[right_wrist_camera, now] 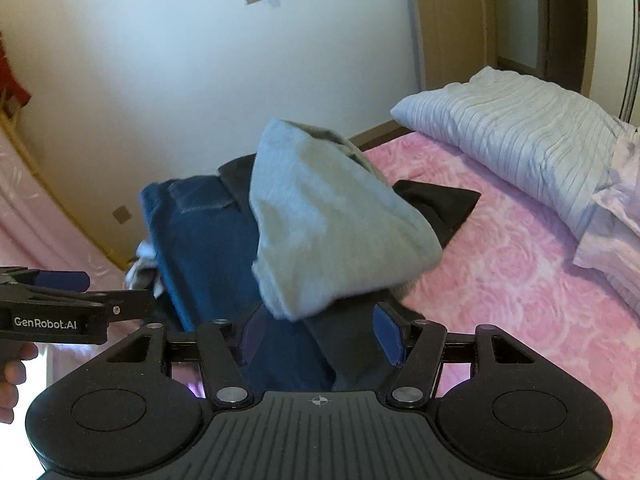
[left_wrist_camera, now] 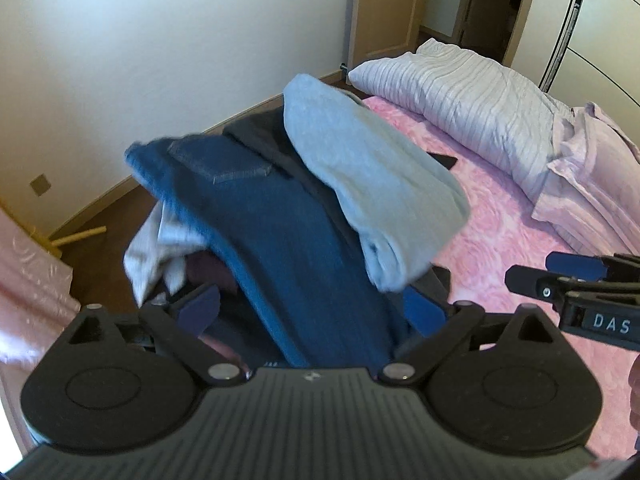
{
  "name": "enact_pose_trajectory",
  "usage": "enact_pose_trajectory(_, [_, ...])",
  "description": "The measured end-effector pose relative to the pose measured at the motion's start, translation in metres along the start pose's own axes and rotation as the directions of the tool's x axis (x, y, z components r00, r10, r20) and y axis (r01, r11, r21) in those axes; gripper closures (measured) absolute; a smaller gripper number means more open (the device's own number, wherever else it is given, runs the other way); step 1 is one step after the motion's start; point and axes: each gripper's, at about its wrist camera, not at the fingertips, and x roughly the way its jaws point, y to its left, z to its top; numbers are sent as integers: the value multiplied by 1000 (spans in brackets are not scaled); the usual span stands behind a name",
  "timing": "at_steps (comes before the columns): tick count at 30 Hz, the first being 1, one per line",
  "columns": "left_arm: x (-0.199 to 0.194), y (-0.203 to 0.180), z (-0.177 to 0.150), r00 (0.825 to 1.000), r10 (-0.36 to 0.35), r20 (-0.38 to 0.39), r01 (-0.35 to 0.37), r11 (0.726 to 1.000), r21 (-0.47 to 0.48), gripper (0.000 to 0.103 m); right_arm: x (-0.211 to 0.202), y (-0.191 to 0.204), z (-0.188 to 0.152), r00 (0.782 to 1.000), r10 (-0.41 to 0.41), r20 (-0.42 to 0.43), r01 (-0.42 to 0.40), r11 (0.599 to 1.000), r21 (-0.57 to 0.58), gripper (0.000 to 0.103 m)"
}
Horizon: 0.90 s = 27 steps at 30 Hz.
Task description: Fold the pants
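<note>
The jeans lie over a pile of clothes at the edge of the bed, with a folded grey garment on top and a dark garment under it. The left gripper stands wide around the jeans; I cannot tell if its pads press them. The right gripper spans the jeans and the dark cloth; its grip is also unclear. A striped pillow lies behind.
</note>
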Motion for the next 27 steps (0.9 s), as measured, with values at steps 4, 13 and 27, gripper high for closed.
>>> enact_pose_trajectory(4, [38,13,36,1000,-12,-7,13,1000,15,9,37,5,25,1000,-14,4,14,1000,8,46])
enact_pose_trajectory(13, [124,23,97,997,-45,-59,47,998,34,10,123,-7,72,999,-45,-23,45,999,6,46])
enact_pose_trajectory(27, [214,28,149,991,-68,-113,75,995,63,10,220,-84,108,1000,-8,-14,8,999,33,46])
